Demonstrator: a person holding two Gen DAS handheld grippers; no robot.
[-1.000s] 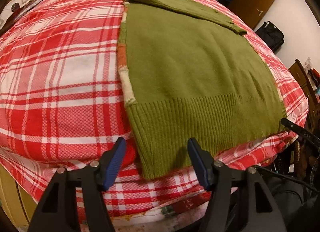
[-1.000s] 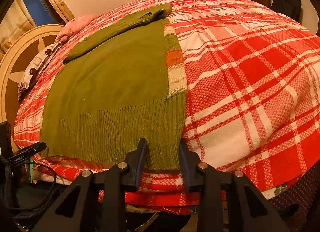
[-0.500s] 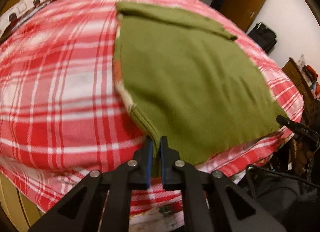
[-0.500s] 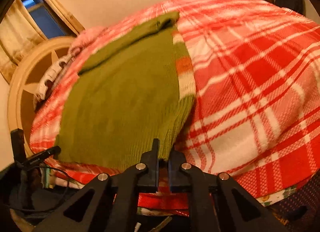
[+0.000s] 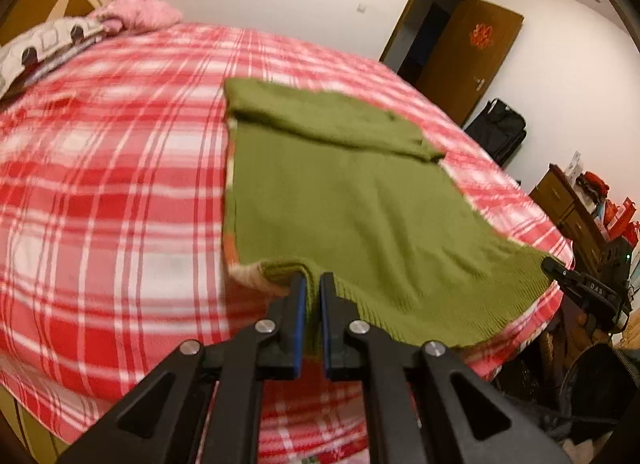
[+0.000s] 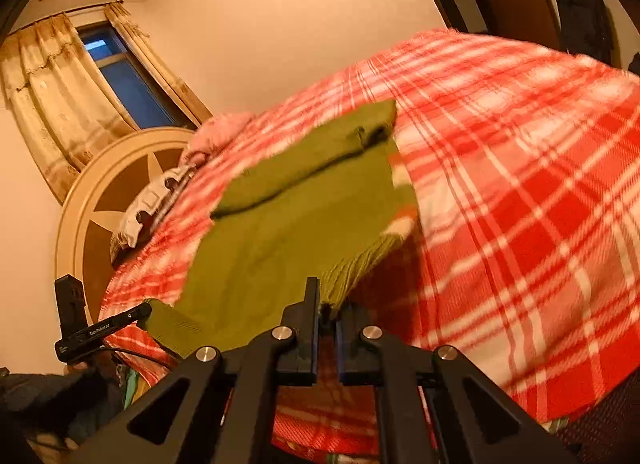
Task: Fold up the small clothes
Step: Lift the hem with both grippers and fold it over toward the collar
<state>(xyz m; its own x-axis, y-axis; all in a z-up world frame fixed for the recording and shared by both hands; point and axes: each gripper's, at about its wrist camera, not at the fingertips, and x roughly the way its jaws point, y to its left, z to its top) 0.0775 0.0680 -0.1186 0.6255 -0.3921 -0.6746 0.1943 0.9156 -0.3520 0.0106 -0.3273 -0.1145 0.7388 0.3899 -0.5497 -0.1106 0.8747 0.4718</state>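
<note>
A green knitted sweater lies on the red plaid bed cover, with its sleeves folded across the far end. My left gripper is shut on the left corner of its ribbed hem and holds it lifted. My right gripper is shut on the right hem corner of the sweater, also lifted off the bed. The other gripper shows at the edge of each view: the right one and the left one, each on its hem corner.
A round wooden headboard and pillows are at the head of the bed. A brown door, a black bag and a wooden dresser stand beyond the bed's right side. A curtained window is behind the headboard.
Both grippers went from open around the hem to shut on it. They have since lifted the hem corners and moved them up and forward over the sweater.
</note>
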